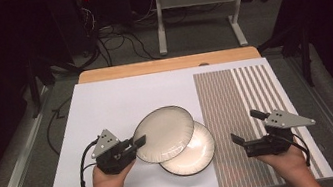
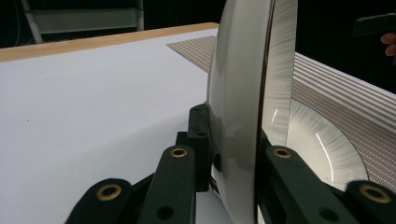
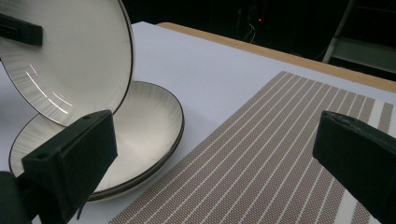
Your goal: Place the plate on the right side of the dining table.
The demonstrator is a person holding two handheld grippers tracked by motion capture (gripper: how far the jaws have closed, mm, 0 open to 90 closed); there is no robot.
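White desk before you: your left gripper jaws clench the upper plate, glossy cream, dark-rimmed, tilted over another plate at centre; your right gripper, at four o'clock, gapes empty.

The white tabletop is being lit brightly from above while the surroundings are being left in darkness. Glare streaks are being thrown across the plates, and the near tongs are being blurred at 6 o'clock.

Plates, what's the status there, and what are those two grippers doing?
Left gripper shut on upper plate rim, plate tilted up. Lower plate flat beneath. Right gripper open, empty, over striped mat. Nothing in the way.
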